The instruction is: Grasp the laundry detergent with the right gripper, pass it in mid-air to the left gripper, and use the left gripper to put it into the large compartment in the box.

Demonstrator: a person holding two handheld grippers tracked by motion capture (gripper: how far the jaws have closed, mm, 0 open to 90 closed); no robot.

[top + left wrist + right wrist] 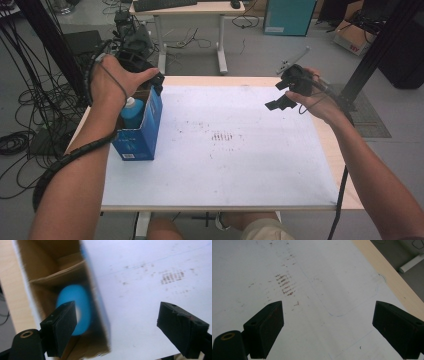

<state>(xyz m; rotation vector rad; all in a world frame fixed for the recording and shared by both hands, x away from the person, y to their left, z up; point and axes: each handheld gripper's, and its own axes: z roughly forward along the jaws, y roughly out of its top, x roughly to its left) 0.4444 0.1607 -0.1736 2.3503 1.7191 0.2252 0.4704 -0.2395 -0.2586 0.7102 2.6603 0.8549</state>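
left gripper: jaws wide, nothing between, above box
box: high view shows blue outside; left gripper view shows cardboard inside, blue bottle
right gripper: jaws wide, empty, over white sheet

Bottle stands in the box — at the table's left edge.

An open cardboard box, royal blue outside with a small white label at its lower edge and plain brown inside, holds a sky-blue plastic bottle with a white top, which appears in the left gripper view as a blurred blue oval. The pale wooden table carries a white paper sheet marked with reddish-brown specks, a cluster of short brown stripes, and thin blue pen outlines. Both handheld grippers, left and right, have matte black pads.
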